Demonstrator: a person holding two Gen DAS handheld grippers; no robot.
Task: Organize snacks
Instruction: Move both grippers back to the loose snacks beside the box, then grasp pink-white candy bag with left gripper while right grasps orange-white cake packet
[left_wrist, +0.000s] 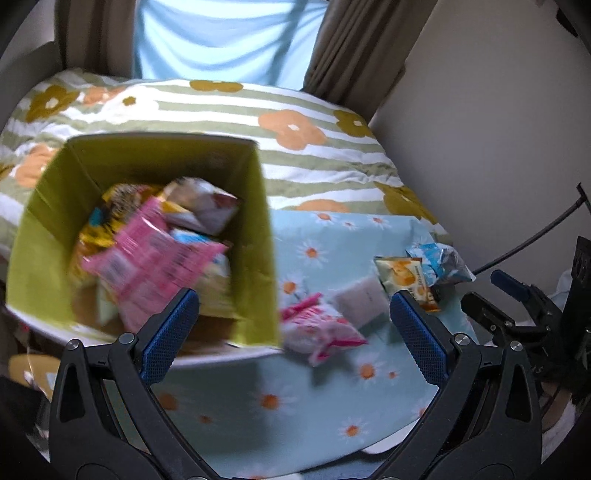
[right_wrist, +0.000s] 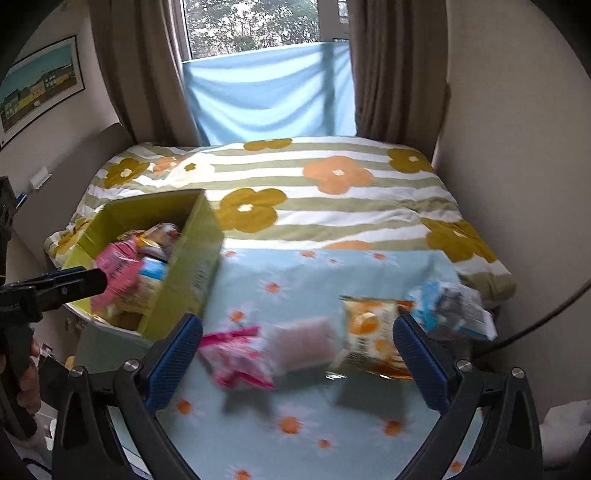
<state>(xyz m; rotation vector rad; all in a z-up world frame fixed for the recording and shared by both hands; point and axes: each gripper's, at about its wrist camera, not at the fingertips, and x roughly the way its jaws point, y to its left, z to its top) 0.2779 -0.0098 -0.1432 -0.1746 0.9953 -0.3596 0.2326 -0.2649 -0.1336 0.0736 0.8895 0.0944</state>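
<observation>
Where curtains part, only right view shows trees (right_wrist: 251, 26).

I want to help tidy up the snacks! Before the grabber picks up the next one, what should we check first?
1. Right gripper open, nothing in it: ok.
2. Left gripper open, nothing in it: ok.
3. Snacks left on the daisy cloth: pink packet, pale packet, orange packet, blue packet. Not ok, four still out.
4. Green box open on top, with room: ok.
5. Nearest snack lined up between the right fingers: ok, pink and pale packets sit there.
6. Which packets touch each other: cannot tell, the pictures are blurred.
</observation>
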